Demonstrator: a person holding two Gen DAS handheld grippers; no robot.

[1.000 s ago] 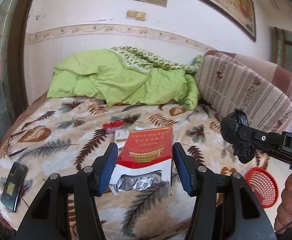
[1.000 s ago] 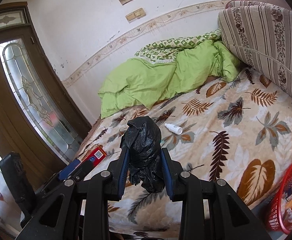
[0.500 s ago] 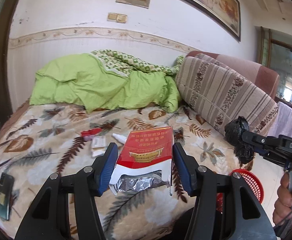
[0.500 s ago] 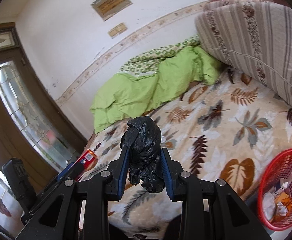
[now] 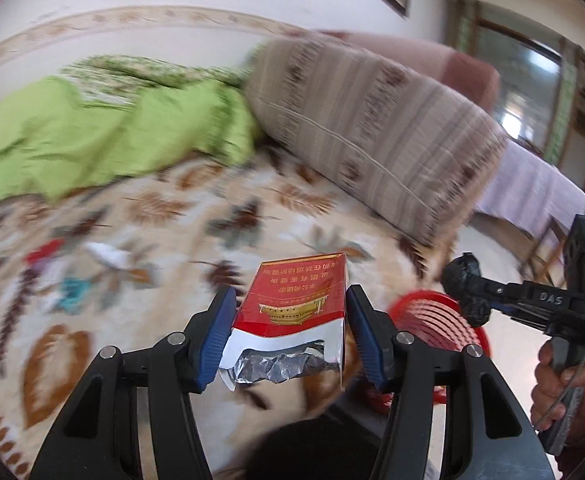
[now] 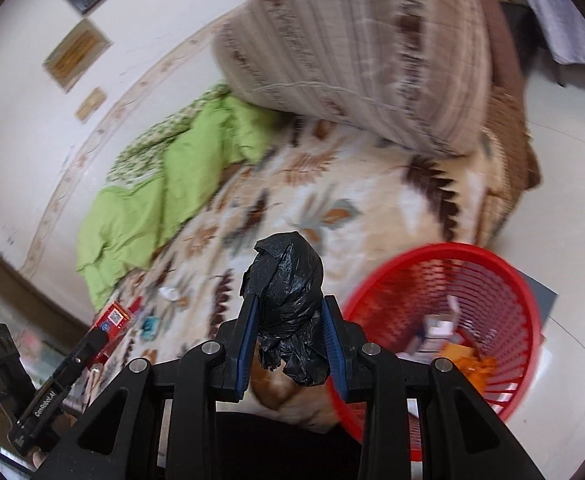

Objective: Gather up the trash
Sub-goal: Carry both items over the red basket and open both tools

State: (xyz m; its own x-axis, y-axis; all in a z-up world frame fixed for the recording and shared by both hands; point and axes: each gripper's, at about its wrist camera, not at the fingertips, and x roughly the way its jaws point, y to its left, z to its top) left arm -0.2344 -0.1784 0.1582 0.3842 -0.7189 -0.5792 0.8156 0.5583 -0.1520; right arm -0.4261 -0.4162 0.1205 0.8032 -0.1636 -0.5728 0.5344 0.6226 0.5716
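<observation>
Left wrist view showed my left tool point(image 5: 290, 318) gripping a cigarette pack point(image 5: 296, 312) over the bed point(image 5: 132, 240); my right tool point(image 6: 288, 320) clamped a black bag point(image 6: 288, 304) beside the red basket point(image 6: 504, 280).

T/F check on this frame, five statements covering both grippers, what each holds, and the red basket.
1. The left gripper grips a red cigarette pack. True.
2. The right gripper is open with nothing in it. False: it is shut on a crumpled black plastic bag.
3. The red basket already has some trash inside. True: orange and white scraps lie in it.
4. The cigarette pack is sealed. False: its near end is torn open, with silver foil showing.
5. The green blanket lies in the basket. False: it is bunched up on the bed by the wall.
</observation>
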